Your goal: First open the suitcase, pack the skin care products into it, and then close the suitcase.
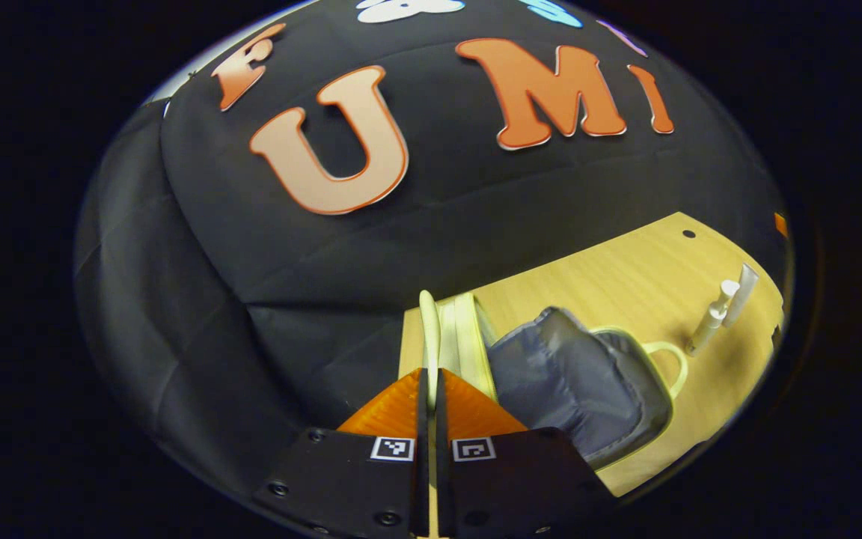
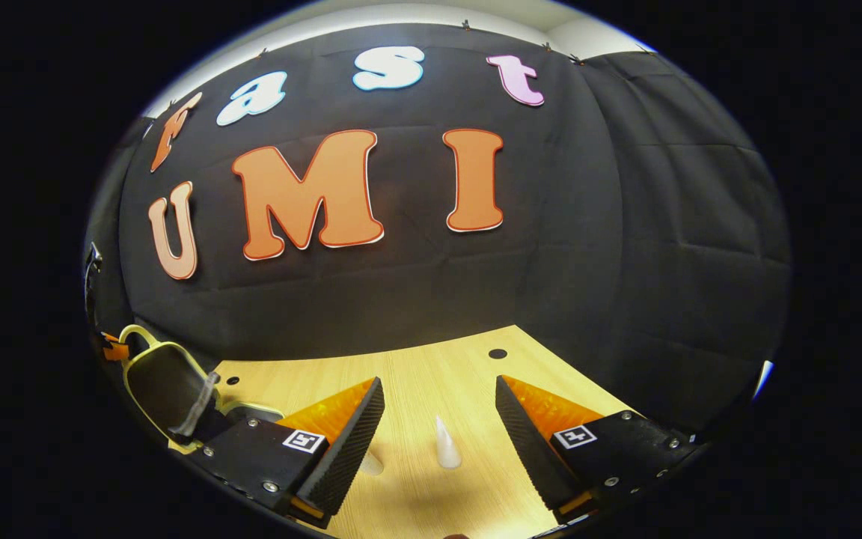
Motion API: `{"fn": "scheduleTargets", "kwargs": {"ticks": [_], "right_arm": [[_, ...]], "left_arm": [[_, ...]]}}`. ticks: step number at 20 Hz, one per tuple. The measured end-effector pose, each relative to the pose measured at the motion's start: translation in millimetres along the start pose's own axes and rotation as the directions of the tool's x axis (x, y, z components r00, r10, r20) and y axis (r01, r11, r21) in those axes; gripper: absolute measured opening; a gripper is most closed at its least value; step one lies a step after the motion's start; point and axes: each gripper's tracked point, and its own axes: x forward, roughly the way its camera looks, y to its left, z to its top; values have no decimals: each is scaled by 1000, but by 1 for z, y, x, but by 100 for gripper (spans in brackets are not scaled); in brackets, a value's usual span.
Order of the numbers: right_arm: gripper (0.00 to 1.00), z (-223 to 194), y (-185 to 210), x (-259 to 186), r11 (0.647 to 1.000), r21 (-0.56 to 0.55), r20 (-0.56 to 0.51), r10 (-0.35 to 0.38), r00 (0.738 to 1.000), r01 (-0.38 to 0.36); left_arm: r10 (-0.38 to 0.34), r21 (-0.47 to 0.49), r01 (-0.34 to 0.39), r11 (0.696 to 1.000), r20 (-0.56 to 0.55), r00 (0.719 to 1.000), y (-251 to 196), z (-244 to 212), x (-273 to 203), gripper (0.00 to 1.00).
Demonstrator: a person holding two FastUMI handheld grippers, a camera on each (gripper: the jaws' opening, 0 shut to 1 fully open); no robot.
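My left gripper [image 1: 431, 389] has its jaws pinching the raised lid [image 1: 431, 329] of the open suitcase [image 1: 581, 382] on the table [image 1: 625, 277]. My right gripper [image 2: 438, 419] hovers, jaws spread, over a white bottle [image 2: 446, 445]; two more bottles [image 1: 719, 311] stand right of the suitcase.

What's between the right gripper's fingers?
In the right gripper view, the open right gripper brackets a white pointed bottle tip above the bare wooden table; neither finger touches it.
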Motion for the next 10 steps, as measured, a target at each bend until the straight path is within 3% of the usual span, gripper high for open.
{"fn": "scheduleTargets", "kwargs": {"ticks": [2,4,6,7,10], "right_arm": [[100,1,4,-2,1000,3,9,-13,1000,13],[95,-1,9,-3,1000,19,9,-25,1000,25],[95,-7,19,-6,999,39,-1,-22,1000,22],[100,-8,23,-8,999,40,-4,-20,1000,20],[95,-11,31,-10,1000,8,-2,-30,1000,30]], "left_arm": [[-2,-33,1,999,-26,1000,-3,-10,4,5],[-14,-51,11,999,-45,999,-2,-19,11,5],[-28,-83,22,996,-65,997,-3,-25,12,5],[-31,-98,23,995,-83,996,-4,-29,11,5],[-75,-147,53,988,-147,986,-9,-55,29,5]]}}
